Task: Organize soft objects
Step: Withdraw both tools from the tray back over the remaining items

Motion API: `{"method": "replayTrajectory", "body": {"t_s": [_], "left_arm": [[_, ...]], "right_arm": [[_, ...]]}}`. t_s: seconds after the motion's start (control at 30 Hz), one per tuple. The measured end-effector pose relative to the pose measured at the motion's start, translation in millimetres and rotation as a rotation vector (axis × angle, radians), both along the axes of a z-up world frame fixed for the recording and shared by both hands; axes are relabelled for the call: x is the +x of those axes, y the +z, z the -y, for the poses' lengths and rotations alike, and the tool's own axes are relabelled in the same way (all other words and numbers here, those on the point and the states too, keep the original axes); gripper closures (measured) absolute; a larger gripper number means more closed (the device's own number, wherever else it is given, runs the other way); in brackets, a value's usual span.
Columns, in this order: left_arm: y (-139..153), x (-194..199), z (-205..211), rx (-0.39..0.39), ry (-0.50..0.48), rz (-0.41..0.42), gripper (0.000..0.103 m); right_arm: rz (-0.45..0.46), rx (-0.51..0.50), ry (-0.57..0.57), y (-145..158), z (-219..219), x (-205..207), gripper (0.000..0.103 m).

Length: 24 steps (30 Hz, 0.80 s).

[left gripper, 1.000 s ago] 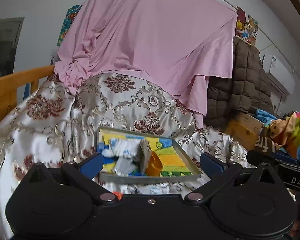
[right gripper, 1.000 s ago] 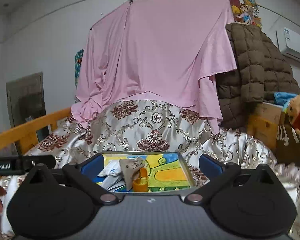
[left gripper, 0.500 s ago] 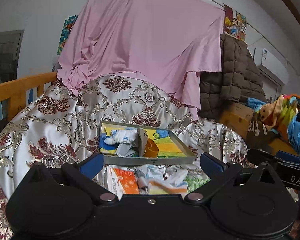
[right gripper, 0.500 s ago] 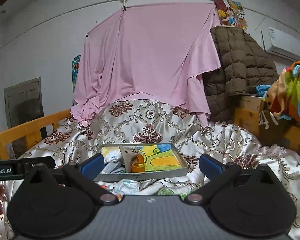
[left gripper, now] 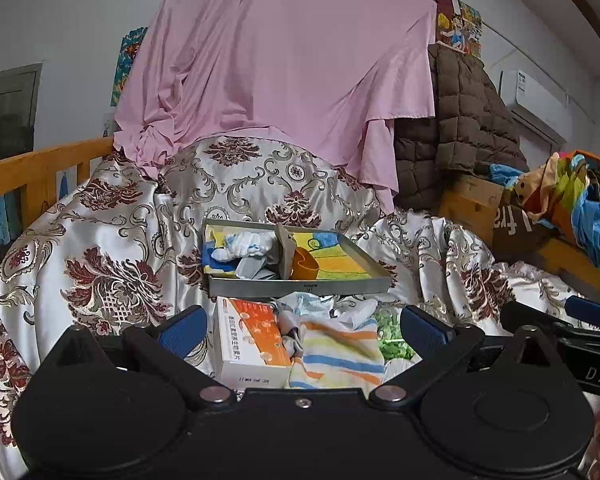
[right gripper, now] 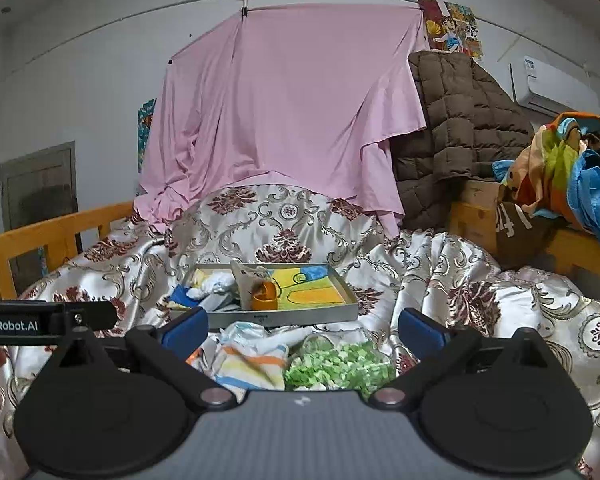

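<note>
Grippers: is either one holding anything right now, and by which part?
Nothing is held. The left gripper and right gripper are both open above the striped cloth, fingers clear of it.

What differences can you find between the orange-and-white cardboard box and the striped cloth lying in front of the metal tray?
1. The orange-and-white cardboard box is rigid with straight edges; the striped cloth is limp and rumpled.
2. The box bears printed text; the cloth carries orange, blue and yellow stripes.
3. The box lies left of the cloth in the left wrist view.

Shared: both lie on the patterned satin bedspread, outside the metal tray, between the open fingers of the left gripper.
</note>
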<state>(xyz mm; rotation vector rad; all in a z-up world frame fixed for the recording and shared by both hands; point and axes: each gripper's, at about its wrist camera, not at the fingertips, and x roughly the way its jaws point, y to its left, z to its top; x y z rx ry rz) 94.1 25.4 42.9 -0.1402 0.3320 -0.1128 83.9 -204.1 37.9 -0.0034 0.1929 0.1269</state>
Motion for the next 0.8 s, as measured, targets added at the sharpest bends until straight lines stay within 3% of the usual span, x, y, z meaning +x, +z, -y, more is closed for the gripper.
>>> {"method": "replayTrajectory", "body": {"t_s": [0.8], "left_arm": [[-39.4,0.8,12.1,0.084,-0.006,-0.076,0.001]], "right_arm": [[-0.085,0.01,-0.027,-32.5,11.1,3.6,0.0]]}}
